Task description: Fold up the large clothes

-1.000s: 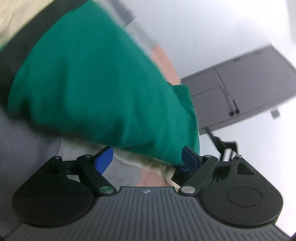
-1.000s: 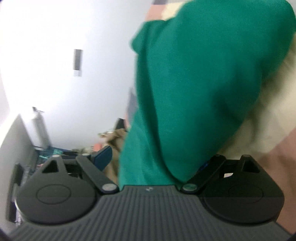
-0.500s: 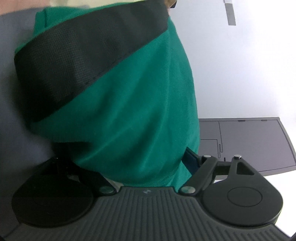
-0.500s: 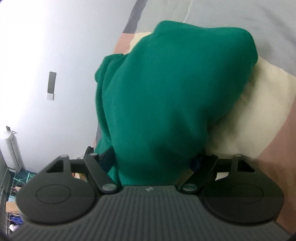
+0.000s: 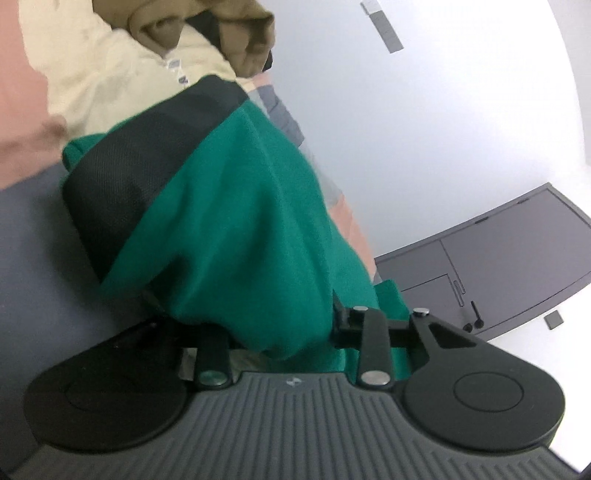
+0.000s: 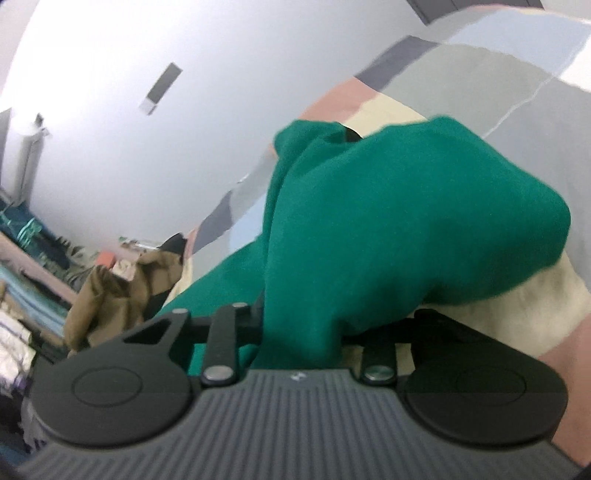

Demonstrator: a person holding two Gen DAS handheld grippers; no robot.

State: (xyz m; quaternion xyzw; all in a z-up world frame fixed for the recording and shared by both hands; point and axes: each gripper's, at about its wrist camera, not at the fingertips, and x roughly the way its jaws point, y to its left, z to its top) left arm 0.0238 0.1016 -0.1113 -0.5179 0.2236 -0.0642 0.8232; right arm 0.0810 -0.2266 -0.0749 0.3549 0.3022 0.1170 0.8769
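In both grippers' just-closing jaws, 1 bunched green garment [image 5: 236, 236].

The big shirt [image 5: 236, 236] lies on the bed cover [image 5: 33, 236] and hangs into both grippers. Behind the shirt lies a pale cloth [image 5: 110, 74], with a crumpled jacket [image 5: 229, 33] behind that, maybe touching it. A cabinet [image 5: 517, 254] stands right of the shirt.

The green garment [image 5: 236, 221] is soft matt knit cloth, edged with a black band [image 5: 122, 184] of coarse mesh weave. The left gripper [image 5: 258, 325] is matt black plastic with a ribbed grey body and shiny metal pivot pins [image 5: 375, 377].
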